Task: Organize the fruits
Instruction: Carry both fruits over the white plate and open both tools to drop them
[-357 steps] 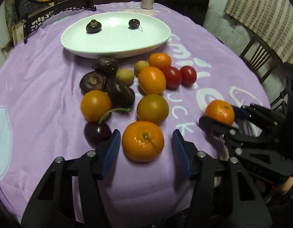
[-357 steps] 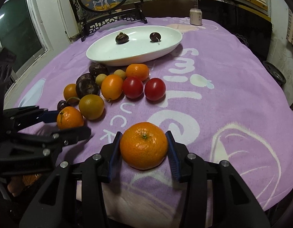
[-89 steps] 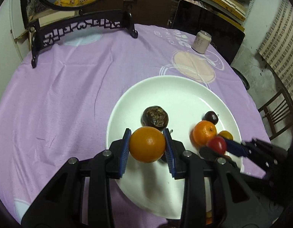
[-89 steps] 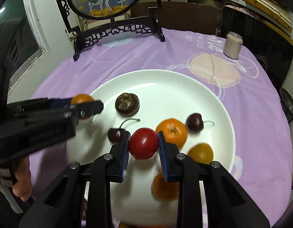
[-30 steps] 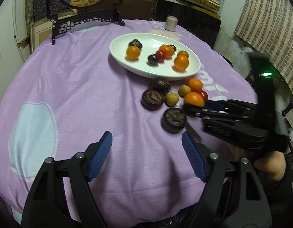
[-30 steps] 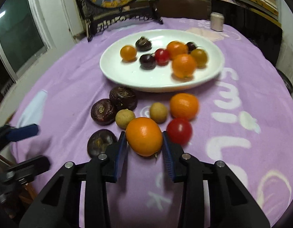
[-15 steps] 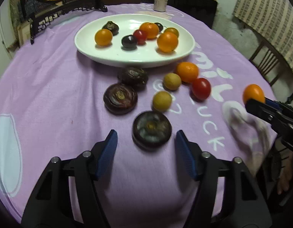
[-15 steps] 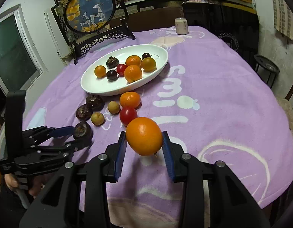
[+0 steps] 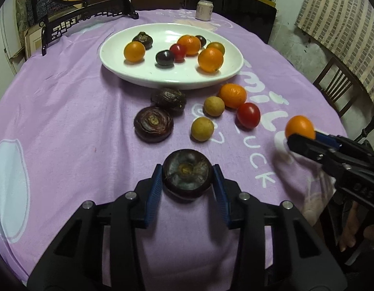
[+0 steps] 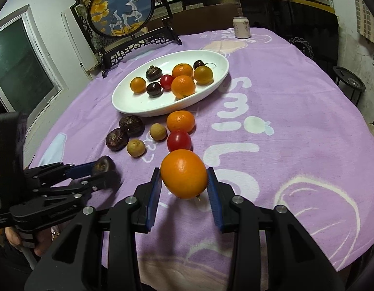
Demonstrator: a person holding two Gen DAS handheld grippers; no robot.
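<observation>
My left gripper (image 9: pixel 187 184) is shut on a dark brown water chestnut (image 9: pixel 186 176) at the near side of the purple tablecloth. It also shows in the right wrist view (image 10: pixel 103 166). My right gripper (image 10: pixel 184 181) is shut on an orange (image 10: pixel 184 173) and holds it above the cloth; the orange shows at the right in the left wrist view (image 9: pixel 299 127). A white oval plate (image 9: pixel 143 72) farther back holds several fruits. Loose fruits lie in front of it: an orange (image 9: pixel 232 95), a red tomato (image 9: pixel 248 115), two tan longans (image 9: pixel 202 129), two dark chestnuts (image 9: pixel 153 124).
A framed deer ornament on a black stand (image 10: pixel 121 9) and a drink can (image 10: pixel 241 27) stand at the table's far side. A wooden chair (image 9: pixel 337 89) is at the right. A dark stool (image 10: pixel 349 82) stands beyond the table edge.
My left gripper has closed on the dark water chestnut that lay between its open fingers. My right gripper still holds the orange, raised above the cloth.
</observation>
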